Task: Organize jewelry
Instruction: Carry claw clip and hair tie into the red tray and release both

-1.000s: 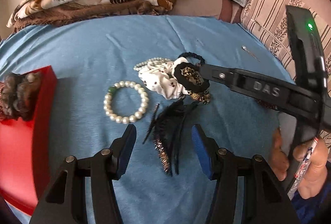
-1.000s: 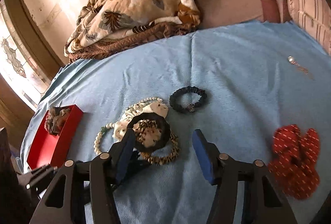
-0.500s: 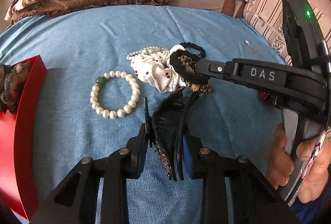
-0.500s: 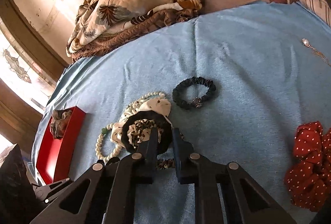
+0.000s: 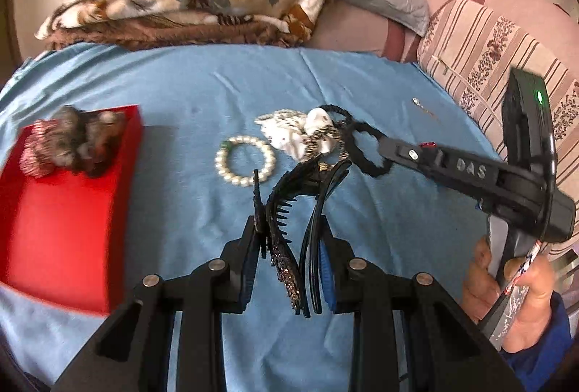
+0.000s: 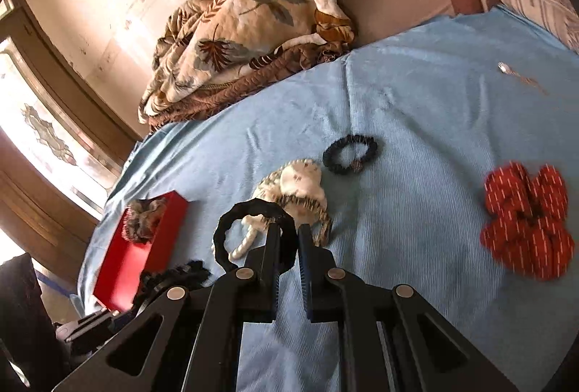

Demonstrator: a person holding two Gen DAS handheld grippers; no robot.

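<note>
Up close in the left wrist view, the left gripper point(image 5: 289, 258) is clamped on a black toothed hair claw clip with a glittery strip point(image 5: 280, 222), lifted clear of the light blue ribbed bedspread point(image 5: 181, 95). At the left lies a shallow red rectangular tray point(image 5: 54, 211), with a bundle of brownish fabric scrunchies point(image 5: 72, 146) in its far end. Beyond the clip a white pearl bead bracelet point(image 5: 244, 166) rests on the cloth, and just to its right is a white spotted fabric scrunchie point(image 5: 300, 135). From the right, the right gripper point(image 5: 381, 148) reaches in, closed on a black crinkled ring-shaped hair tie point(image 5: 365, 149); a hand point(image 5: 514, 294) grips its handle.

Next, in the right wrist view, the right gripper point(image 6: 289, 240) pinches the same black hair tie point(image 6: 249, 229) at its right edge, and the loop hangs to the left, above the cloth. Farther off lies a dark navy scrunchie bracelet with a small bead point(image 6: 349, 153), and at the right a red dotted fabric scrunchie point(image 6: 524, 218). The red tray point(image 6: 134, 258) sits at the near left. A leaf-patterned folded blanket point(image 6: 246, 30) is heaped at the far side.
</note>
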